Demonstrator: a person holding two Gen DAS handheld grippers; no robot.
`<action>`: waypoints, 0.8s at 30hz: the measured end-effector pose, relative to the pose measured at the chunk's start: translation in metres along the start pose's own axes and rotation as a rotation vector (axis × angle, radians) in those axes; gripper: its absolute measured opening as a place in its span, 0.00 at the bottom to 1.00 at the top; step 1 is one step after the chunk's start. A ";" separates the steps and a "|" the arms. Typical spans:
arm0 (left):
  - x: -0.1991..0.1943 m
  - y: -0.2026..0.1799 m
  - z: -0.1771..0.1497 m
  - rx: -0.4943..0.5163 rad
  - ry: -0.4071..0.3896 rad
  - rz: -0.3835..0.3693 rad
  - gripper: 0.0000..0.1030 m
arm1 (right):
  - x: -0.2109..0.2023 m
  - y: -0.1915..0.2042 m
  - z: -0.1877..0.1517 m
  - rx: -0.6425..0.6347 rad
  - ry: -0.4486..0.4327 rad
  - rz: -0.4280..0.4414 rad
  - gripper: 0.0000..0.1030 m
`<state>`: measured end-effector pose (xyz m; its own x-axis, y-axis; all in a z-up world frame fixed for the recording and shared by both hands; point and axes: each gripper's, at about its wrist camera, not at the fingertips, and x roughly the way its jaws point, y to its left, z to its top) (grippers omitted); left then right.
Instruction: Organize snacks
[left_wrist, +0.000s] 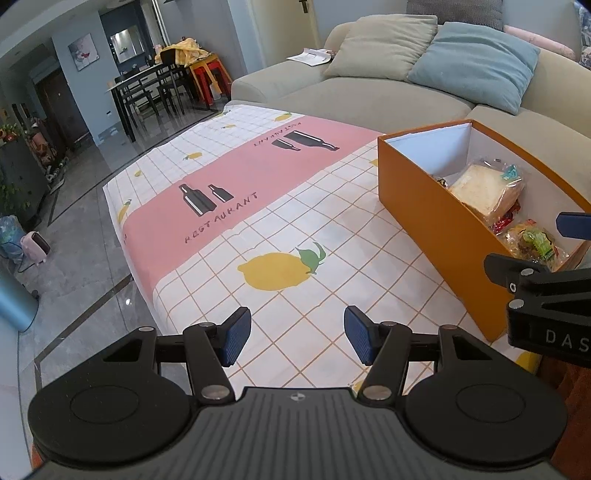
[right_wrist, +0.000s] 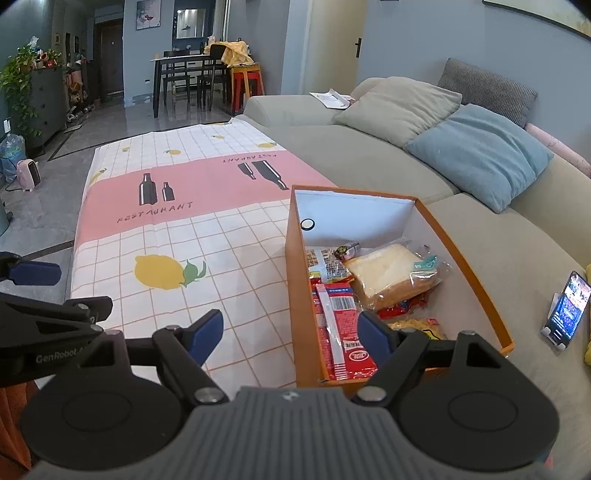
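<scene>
An orange box (left_wrist: 436, 218) with a white inside stands at the table's right side; in the right wrist view its rim (right_wrist: 295, 280) shows. It holds a bagged bread slice (right_wrist: 388, 275), a red packet (right_wrist: 343, 332), a yellow packet (right_wrist: 417, 326) and other snacks; the bread (left_wrist: 484, 188) also shows in the left wrist view. My left gripper (left_wrist: 297, 338) is open and empty, low over the lemon-print tablecloth (left_wrist: 258, 221). My right gripper (right_wrist: 291, 334) is open and empty, above the box's near left wall. The right gripper also enters the left wrist view at the right edge (left_wrist: 535, 258).
A grey sofa (right_wrist: 351, 147) with beige and blue cushions runs behind and to the right of the table. A phone on a stand (right_wrist: 567, 310) sits on the sofa seat right of the box. A dining table with chairs (right_wrist: 188, 74) stands far back.
</scene>
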<state>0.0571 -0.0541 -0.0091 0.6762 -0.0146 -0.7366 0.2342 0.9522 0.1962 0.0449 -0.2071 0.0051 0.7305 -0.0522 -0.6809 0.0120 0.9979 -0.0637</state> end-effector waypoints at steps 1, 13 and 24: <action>0.000 0.000 0.000 -0.002 0.000 -0.002 0.67 | 0.000 0.001 0.000 -0.004 -0.001 -0.003 0.76; -0.006 0.000 -0.002 -0.002 -0.007 0.000 0.67 | -0.006 0.004 -0.002 -0.015 -0.007 0.007 0.76; -0.008 0.001 -0.002 0.002 -0.013 -0.001 0.67 | -0.011 0.005 -0.003 -0.020 -0.014 0.005 0.76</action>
<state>0.0506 -0.0526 -0.0038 0.6853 -0.0196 -0.7280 0.2363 0.9515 0.1969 0.0347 -0.2013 0.0102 0.7402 -0.0468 -0.6708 -0.0049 0.9972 -0.0750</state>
